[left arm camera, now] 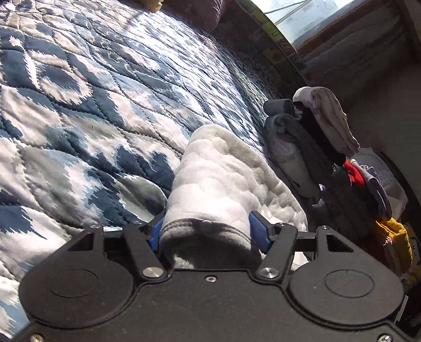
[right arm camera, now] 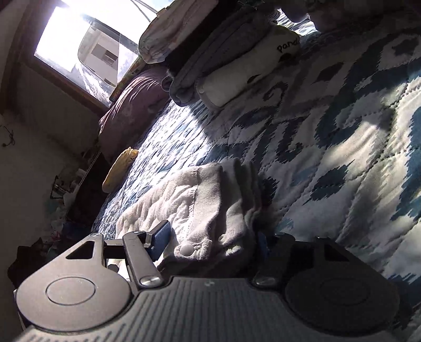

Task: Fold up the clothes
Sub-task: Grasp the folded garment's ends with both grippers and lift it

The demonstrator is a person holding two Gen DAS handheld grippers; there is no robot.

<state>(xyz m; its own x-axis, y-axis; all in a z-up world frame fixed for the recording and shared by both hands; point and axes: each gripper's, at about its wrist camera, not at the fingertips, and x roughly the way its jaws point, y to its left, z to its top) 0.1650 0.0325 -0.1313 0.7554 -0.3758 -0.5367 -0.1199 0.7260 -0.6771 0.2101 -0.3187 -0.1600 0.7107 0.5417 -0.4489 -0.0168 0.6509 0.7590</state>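
Between both tongs [left arm camera: 209, 232]: fleece garment [left arm camera: 215, 168].

The garment [left arm camera: 210, 181] is white fleece with a grey snap-buttoned edge, folded into a thick bundle on the quilted bed [left arm camera: 79, 105]. Beside it, a stack [left arm camera: 310, 136] of folded grey, white and dark clothes lies near the bed's edge.

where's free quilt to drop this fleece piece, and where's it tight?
Free: the wide quilt left of the fleece garment that the left claw grips, running up to the pillow. Also open quilt right of the right claw.
Crowded: the folded stack and the loose pile beyond it, at the bed's edge.
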